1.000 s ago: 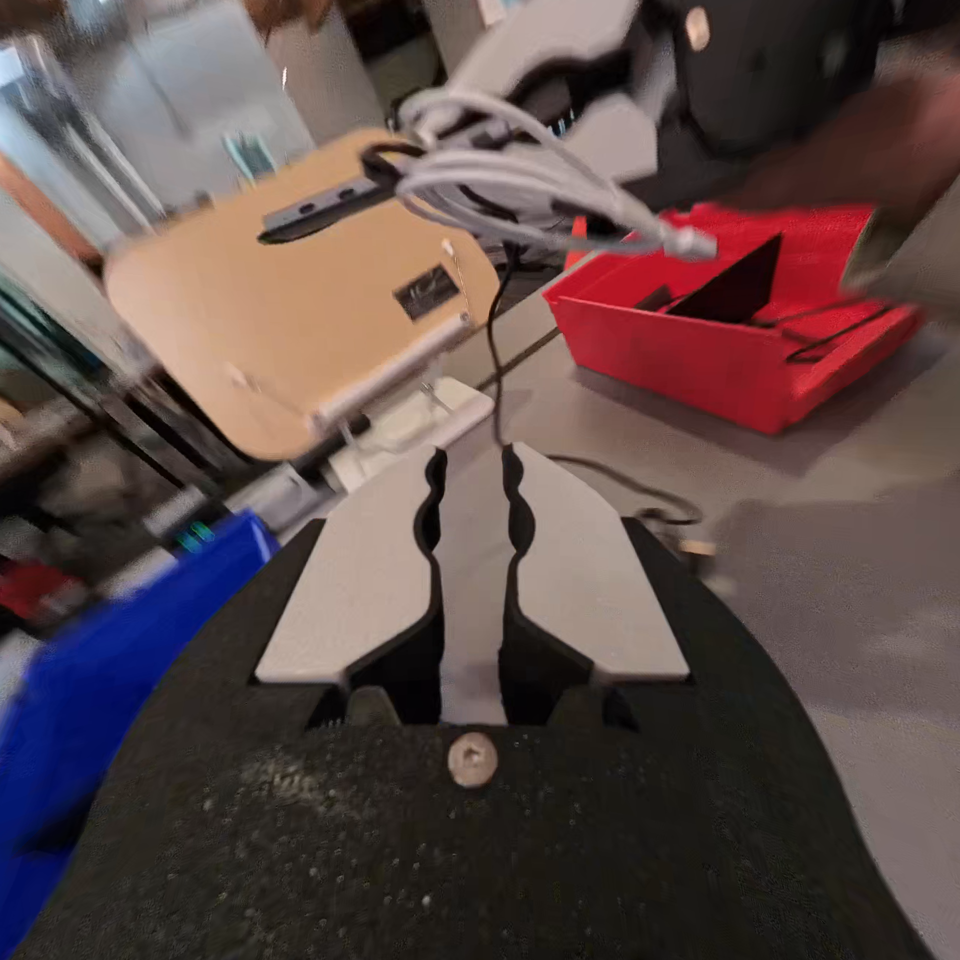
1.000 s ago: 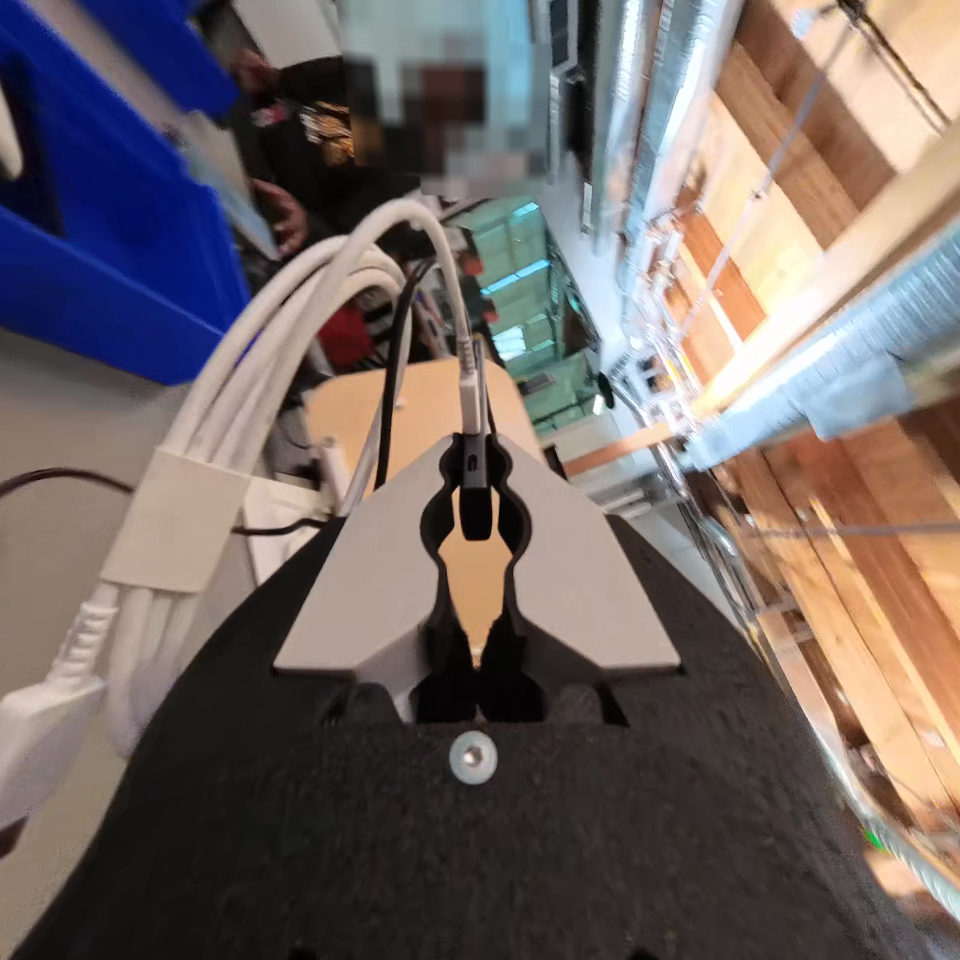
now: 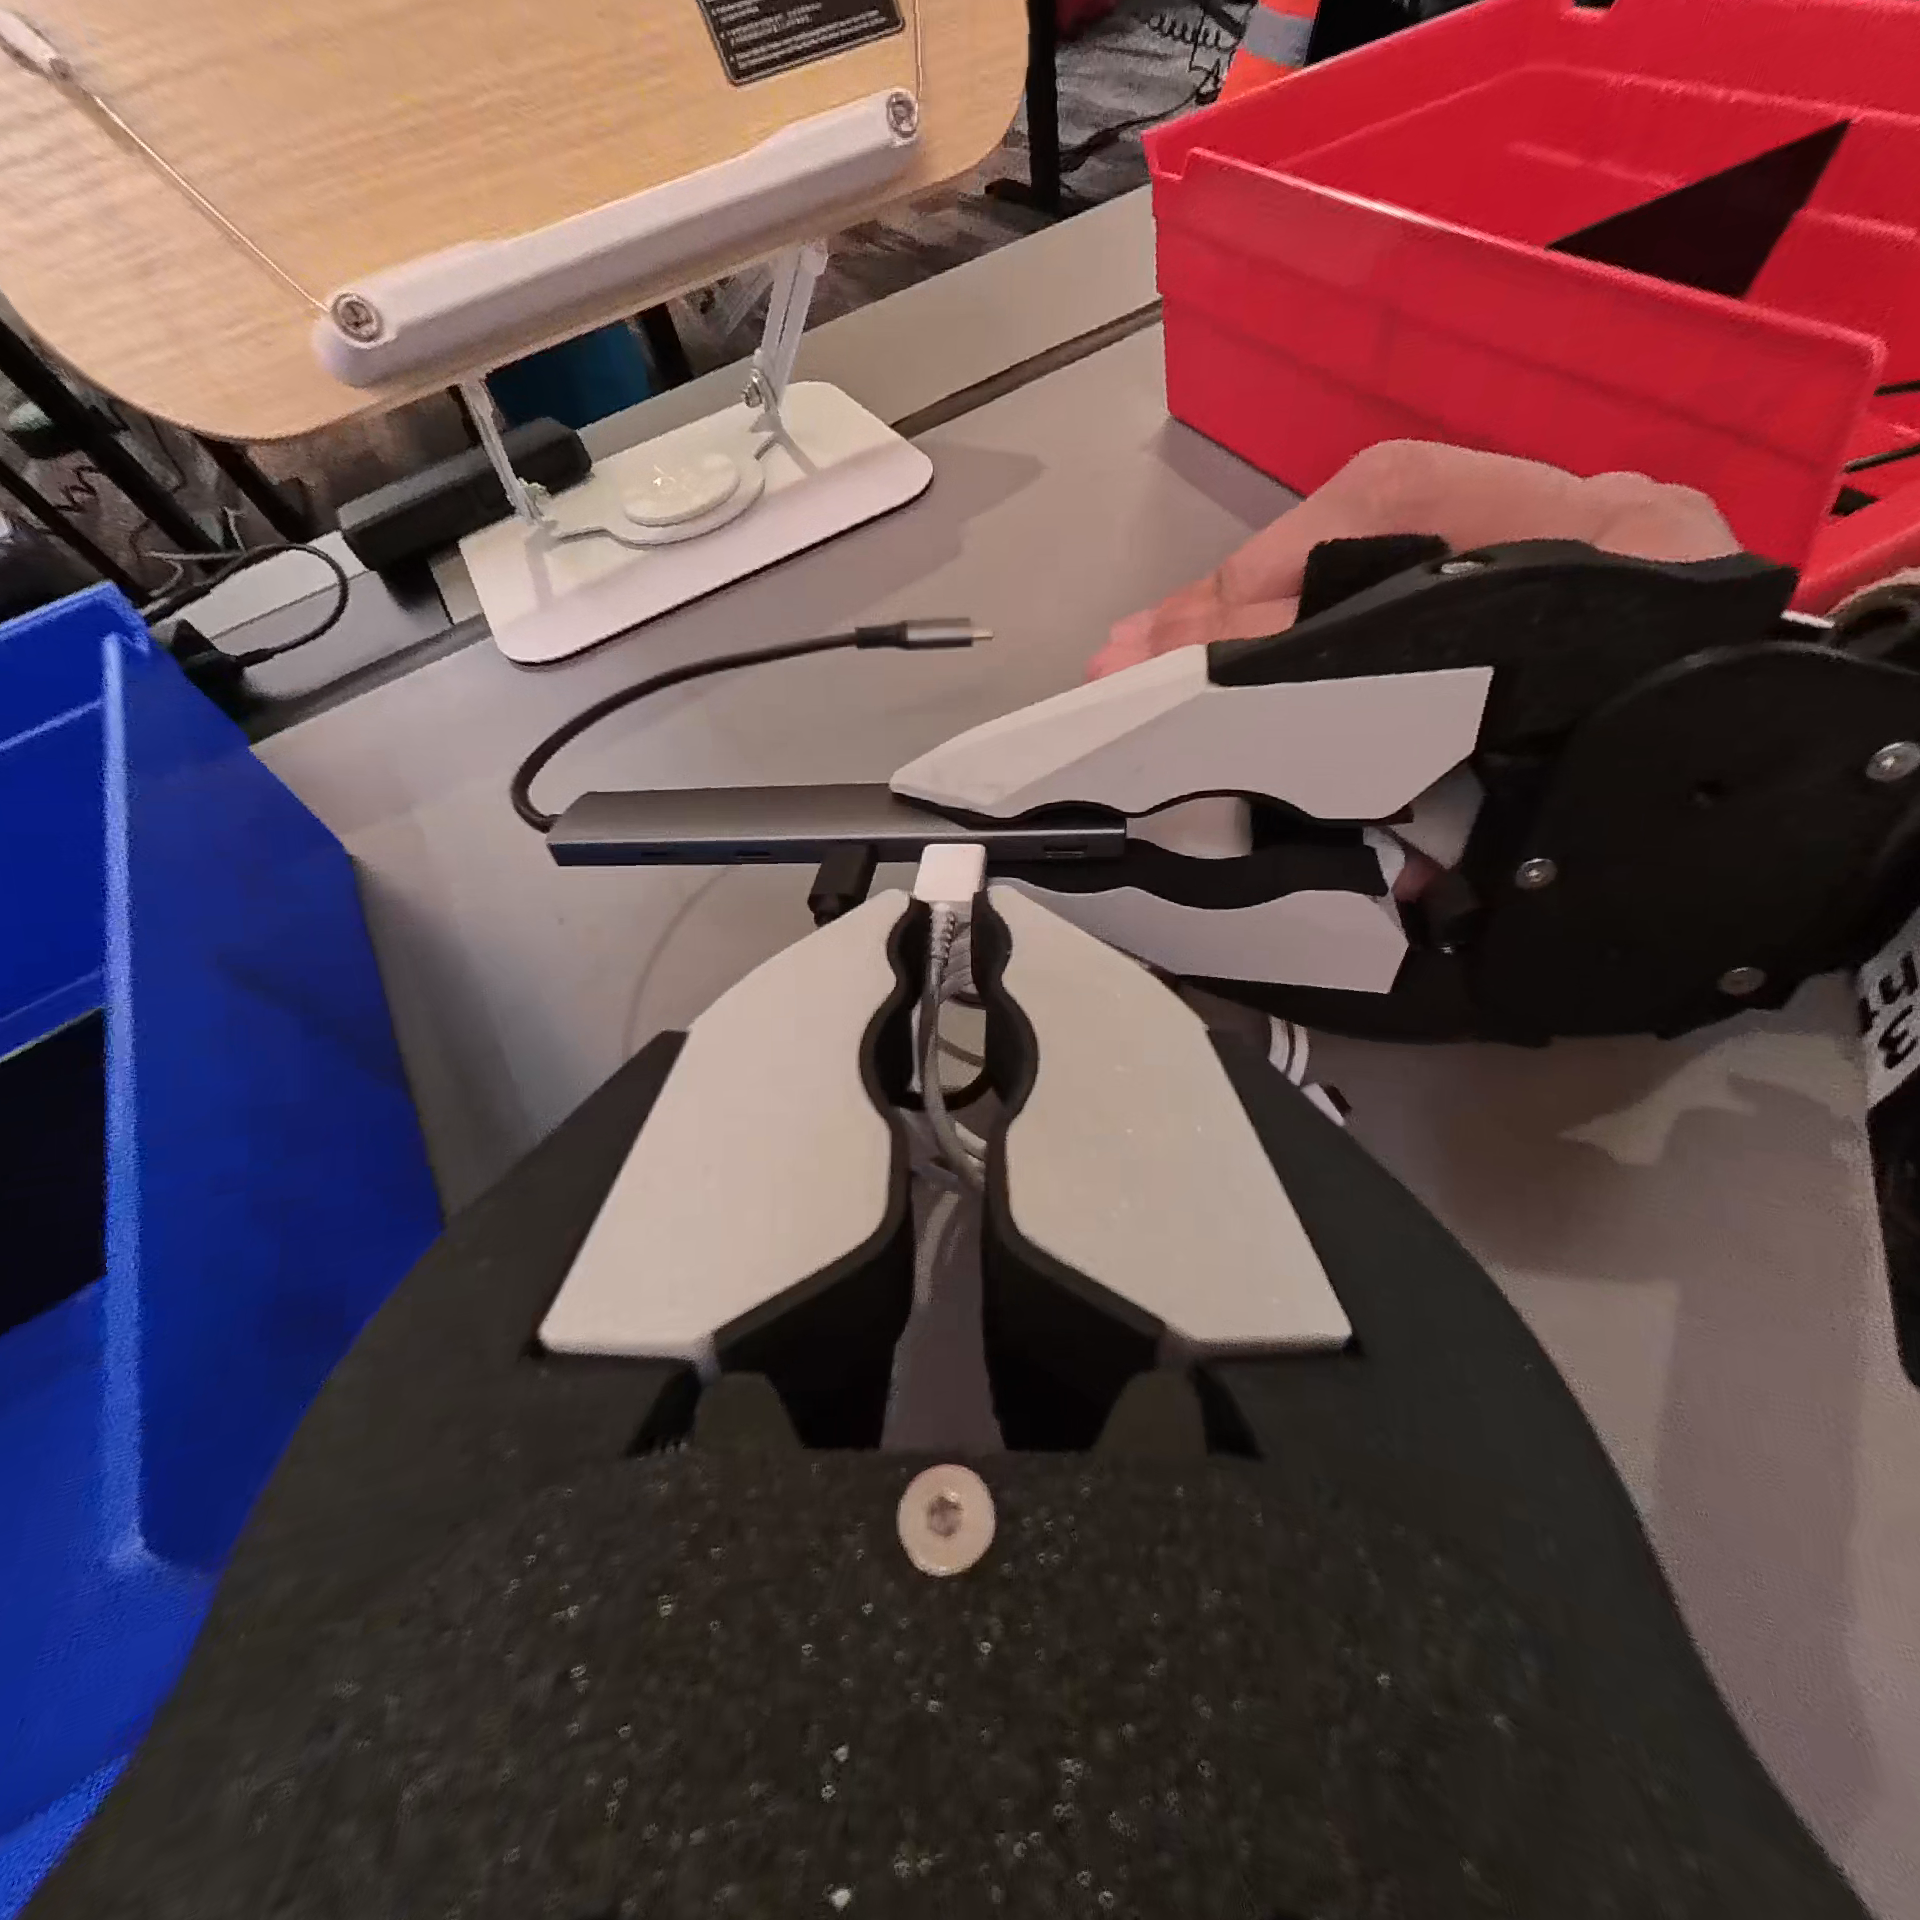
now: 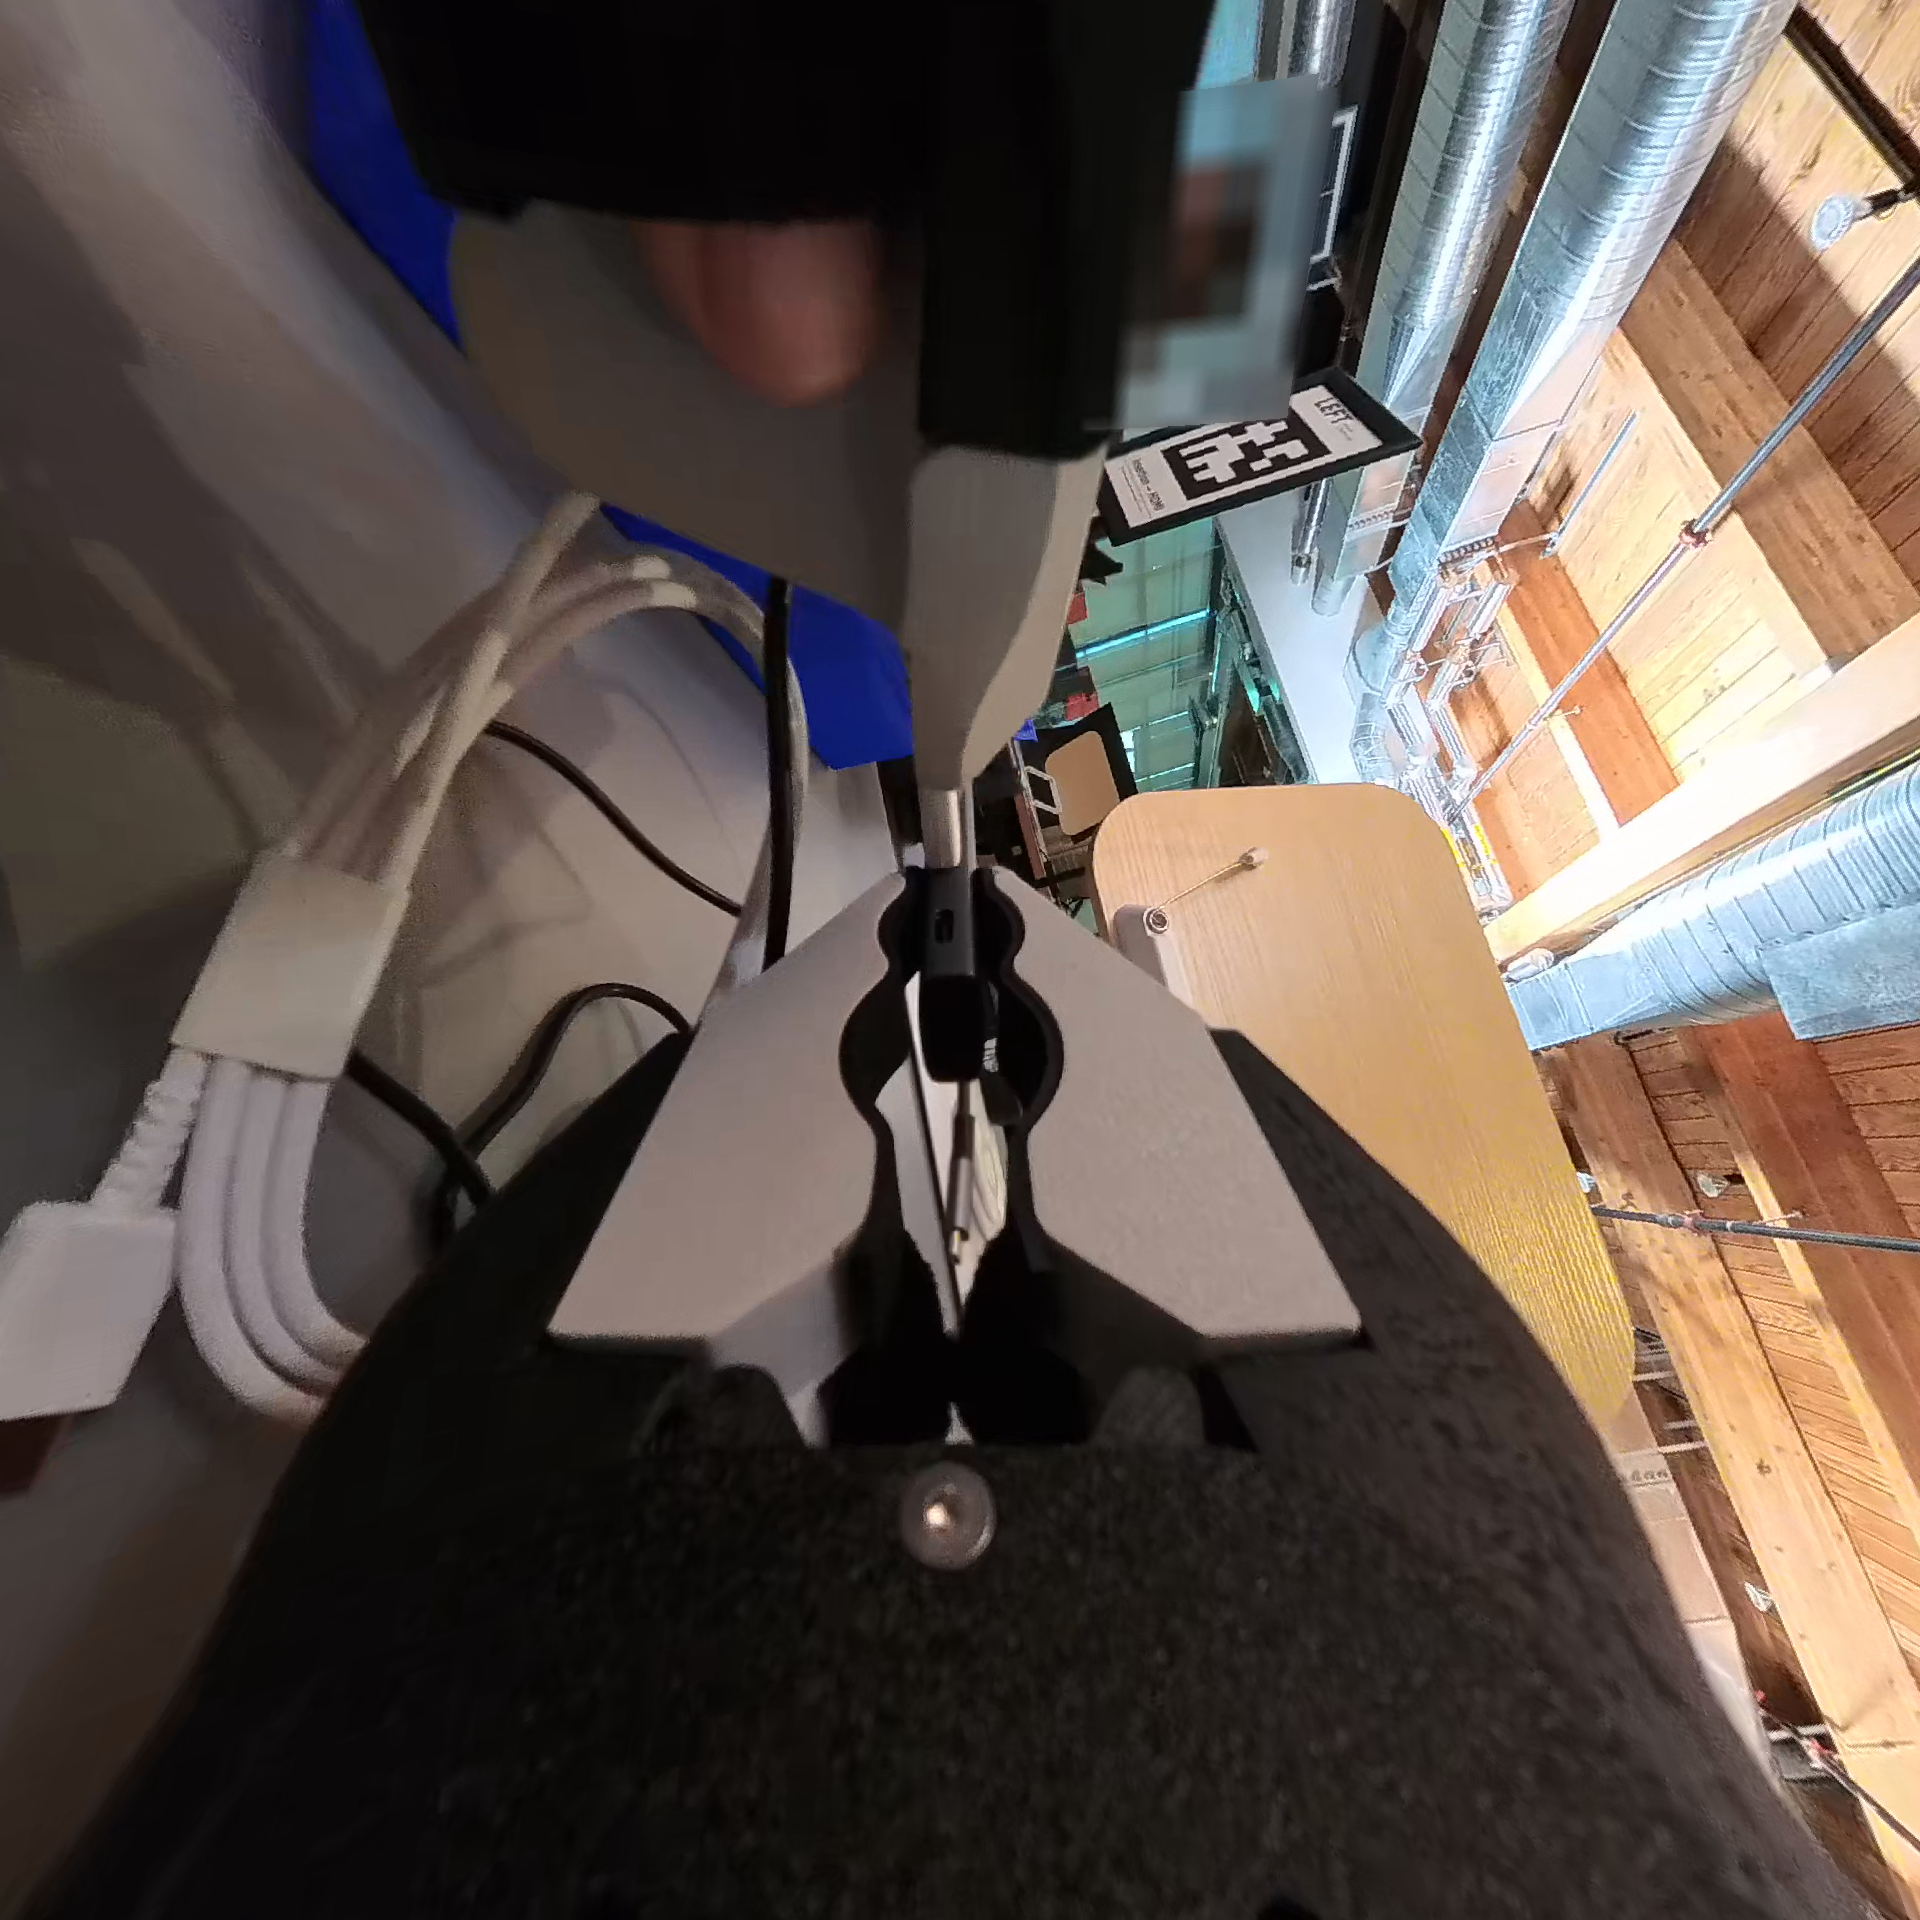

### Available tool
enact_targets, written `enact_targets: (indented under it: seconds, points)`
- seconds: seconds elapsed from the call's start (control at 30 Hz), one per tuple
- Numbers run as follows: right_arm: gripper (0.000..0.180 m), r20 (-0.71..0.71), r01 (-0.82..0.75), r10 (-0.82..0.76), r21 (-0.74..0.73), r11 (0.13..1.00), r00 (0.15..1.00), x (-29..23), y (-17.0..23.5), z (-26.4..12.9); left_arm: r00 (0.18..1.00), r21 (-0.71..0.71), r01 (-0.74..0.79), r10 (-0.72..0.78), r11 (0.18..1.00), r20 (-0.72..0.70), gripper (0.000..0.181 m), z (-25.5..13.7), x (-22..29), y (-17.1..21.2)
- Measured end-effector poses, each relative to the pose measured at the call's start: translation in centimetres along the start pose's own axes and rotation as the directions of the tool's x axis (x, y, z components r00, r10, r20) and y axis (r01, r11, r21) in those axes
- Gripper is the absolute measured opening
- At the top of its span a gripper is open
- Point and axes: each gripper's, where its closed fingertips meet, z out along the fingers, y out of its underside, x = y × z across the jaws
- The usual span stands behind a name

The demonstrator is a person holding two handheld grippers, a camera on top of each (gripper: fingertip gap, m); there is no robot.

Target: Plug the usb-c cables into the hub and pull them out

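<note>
The left gripper (image 3: 948, 914) is clenched at its fingertips on a white USB-C cable (image 3: 940, 1023), just behind the white plug (image 3: 951, 871), whose nose meets a port on the near long side of the hub (image 3: 790, 826); whether it is fully seated cannot be told. The step in hand is judged to be either the final push home or the start of the pull out, and either is best done strictly along the port's axis, square to the hub's long side, with no sideways lever on the connector. The right gripper (image 3: 966, 831), seen from the side, is closed flat on the hub's right end and holds it level above the grey tabletop (image 3: 1039, 540); it should stay rigid as the counter-hold. In the right wrist view its fingertips (image 4: 951, 894) pinch the dark hub end-on, and the white cables, joined by a white block (image 4: 291, 966), loop at the left. The hub is a slim, dark grey bar with small slots along its near face; a black plug (image 3: 840, 871) sits just left of the white one. Its own black lead (image 3: 665, 686) curves off the left end and ends free in a metal connector toward the table's far edge. A blue bin (image 3: 156, 987) stands at the left edge, a red bin (image 3: 1507, 312) at the far right corner, and a wooden stand (image 3: 468, 156) on a white base at the far edge.
</note>
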Motion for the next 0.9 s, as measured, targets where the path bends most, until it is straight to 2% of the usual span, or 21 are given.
enact_targets:
  seconds: [0.3,0.63,0.67,0.7,0.73,0.77,0.8,0.9]
  points:
    - [0.01,0.023,-0.023,0.023,0.002,1.0,0.999,-0.2,-0.1,0.2,0.998,0.019,0.055,-0.055,0.998,-0.005,0.003,-0.3,-0.3,0.0]
    - [0.01,0.035,0.018,-0.017,-0.037,0.999,0.999,-0.9,-0.3,0.4,0.999,-0.036,-0.048,0.049,0.998,0.02,0.0,-0.9,-0.1,0.9]
    - [0.009,0.033,0.022,-0.018,-0.124,0.992,0.999,-0.8,1.3,0.7,0.998,-0.025,-0.062,0.063,0.998,0.011,0.0,-1.4,0.3,0.6]
    - [0.01,0.062,-0.003,0.02,-0.255,0.967,0.998,-1.0,4.5,1.2,0.997,-0.017,-0.078,0.078,0.997,0.006,0.0,-2.1,0.7,0.4]
    - [0.01,0.076,-0.097,0.124,-0.293,0.951,0.989,-1.0,6.4,1.3,0.995,-0.017,-0.1,0.101,0.995,0.016,0.0,-2.8,0.9,0.4]
    - [0.009,0.046,-0.157,0.173,-0.245,0.957,0.984,0.0,5.9,1.1,0.993,-0.015,-0.116,0.117,0.993,0.018,0.0,-3.3,1.1,0.6]
    - [0.009,0.009,-0.149,0.154,-0.19,0.97,0.988,0.9,4.3,0.7,0.993,-0.008,-0.116,0.116,0.993,0.006,0.0,-3.7,1.4,0.6]
    - [0.009,0.045,-0.015,0.021,-0.139,0.99,0.999,-0.8,2.6,0.9,0.997,0.064,-0.083,0.083,0.994,0.004,0.0,-4.1,1.3,0.0]
